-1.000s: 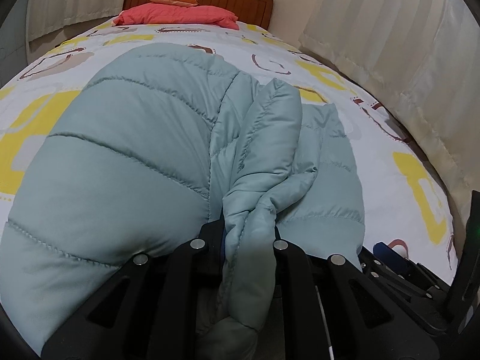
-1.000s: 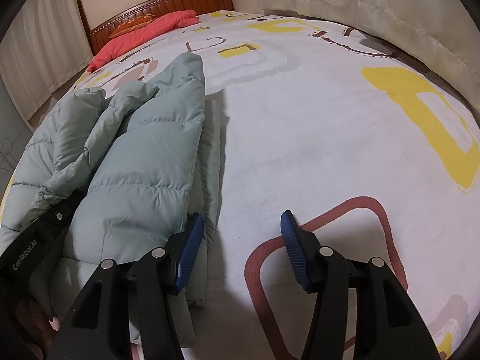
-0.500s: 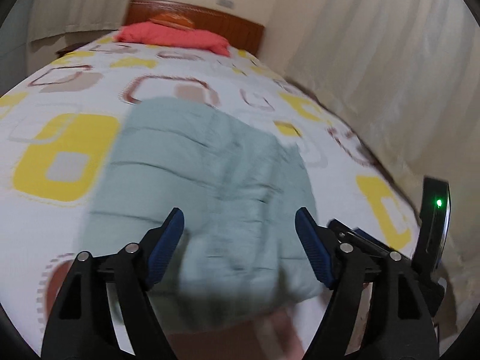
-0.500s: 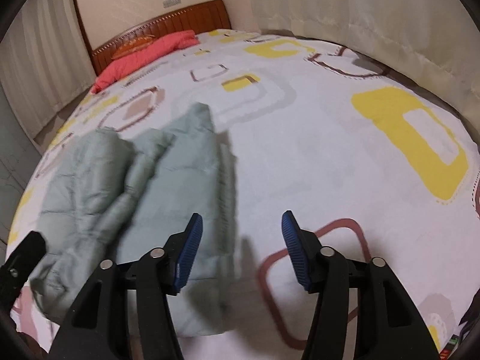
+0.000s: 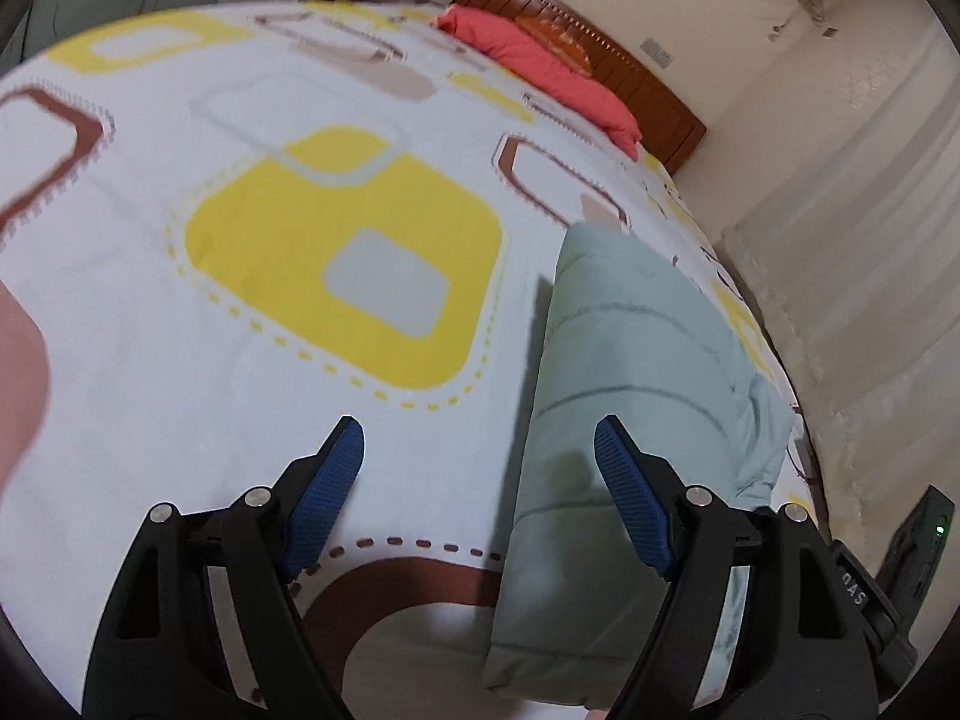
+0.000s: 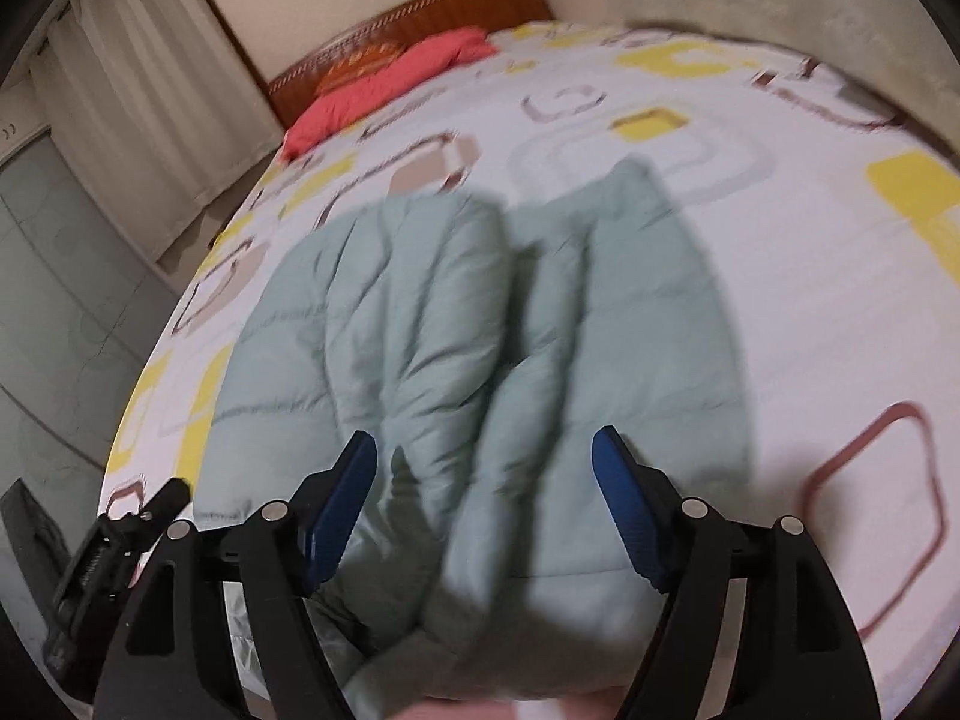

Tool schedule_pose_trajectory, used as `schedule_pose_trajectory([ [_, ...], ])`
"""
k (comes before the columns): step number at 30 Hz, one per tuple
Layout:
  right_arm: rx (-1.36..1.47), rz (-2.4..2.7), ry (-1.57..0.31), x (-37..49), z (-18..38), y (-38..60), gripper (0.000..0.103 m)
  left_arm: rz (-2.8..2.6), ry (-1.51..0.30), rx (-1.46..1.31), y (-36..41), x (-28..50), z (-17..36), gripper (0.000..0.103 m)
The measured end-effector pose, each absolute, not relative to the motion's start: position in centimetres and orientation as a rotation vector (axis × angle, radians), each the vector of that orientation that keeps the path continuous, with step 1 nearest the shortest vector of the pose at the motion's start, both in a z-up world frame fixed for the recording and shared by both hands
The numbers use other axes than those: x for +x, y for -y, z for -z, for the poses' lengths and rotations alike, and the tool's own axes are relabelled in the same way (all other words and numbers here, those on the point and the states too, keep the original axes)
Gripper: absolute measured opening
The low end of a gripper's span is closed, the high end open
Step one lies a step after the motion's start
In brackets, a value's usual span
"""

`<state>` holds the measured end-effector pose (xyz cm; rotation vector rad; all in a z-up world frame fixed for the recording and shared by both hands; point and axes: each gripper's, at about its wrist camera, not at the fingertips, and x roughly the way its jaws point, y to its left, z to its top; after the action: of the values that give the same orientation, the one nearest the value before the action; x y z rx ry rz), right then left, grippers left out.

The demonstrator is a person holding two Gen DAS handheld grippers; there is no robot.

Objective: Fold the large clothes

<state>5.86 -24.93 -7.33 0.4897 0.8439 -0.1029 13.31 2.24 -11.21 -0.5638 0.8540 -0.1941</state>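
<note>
A pale green quilted jacket [image 5: 636,360] lies folded on the bed, its sleeve folded over the top [image 6: 420,312]. My left gripper [image 5: 480,498] hangs open above the patterned sheet, just left of the jacket's edge, with nothing between its blue pads [image 5: 324,498]. My right gripper [image 6: 483,504] hovers over the near end of the jacket. Its jaws are opening; the padded cloth shows between them but the pads [image 6: 630,510] do not press on it. The near hem is blurred.
The white sheet [image 5: 240,360] with yellow and brown squares covers the bed. A red pillow [image 5: 540,60] lies by the wooden headboard [image 6: 420,6]. Curtains [image 5: 840,240] hang along the right side. The left gripper's body [image 6: 108,552] shows at the right wrist view's lower left.
My left gripper let go of the sleeve, opened and swung left off the jacket over the sheet. My right gripper widened, rose and moved left over the jacket's near end.
</note>
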Motion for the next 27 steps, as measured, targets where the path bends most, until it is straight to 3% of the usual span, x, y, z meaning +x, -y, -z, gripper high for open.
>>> schedule_pose_trajectory([
  [1,0.492,0.091,-0.853,6.1,7.6,24.6,0.065,0.200,-0.861,-0.570,-2.1,13.4,11.4,0.079],
  [2,0.486,0.085,-0.853,6.2,7.7,24.3,0.049,0.205,-0.865,-0.575,-2.0,13.4,11.5,0.079],
  [3,0.480,0.075,-0.860,6.4,7.7,24.2,0.024,0.211,-0.860,-0.579,-1.9,13.3,11.5,0.079],
  [5,0.502,0.057,-0.849,6.4,7.2,24.8,0.014,0.230,-0.845,-0.580,-1.5,13.3,11.0,0.079],
  [11,0.479,0.156,-0.787,5.1,5.6,28.6,0.012,0.295,-0.833,-0.539,1.1,13.2,10.0,0.079],
  [18,0.471,0.197,-0.827,5.3,8.6,31.7,0.012,0.271,-0.897,-0.403,5.4,13.8,11.6,0.079],
  [27,0.468,0.214,-0.824,5.2,9.5,32.3,0.016,0.263,-0.924,-0.332,6.7,14.8,12.1,0.071],
])
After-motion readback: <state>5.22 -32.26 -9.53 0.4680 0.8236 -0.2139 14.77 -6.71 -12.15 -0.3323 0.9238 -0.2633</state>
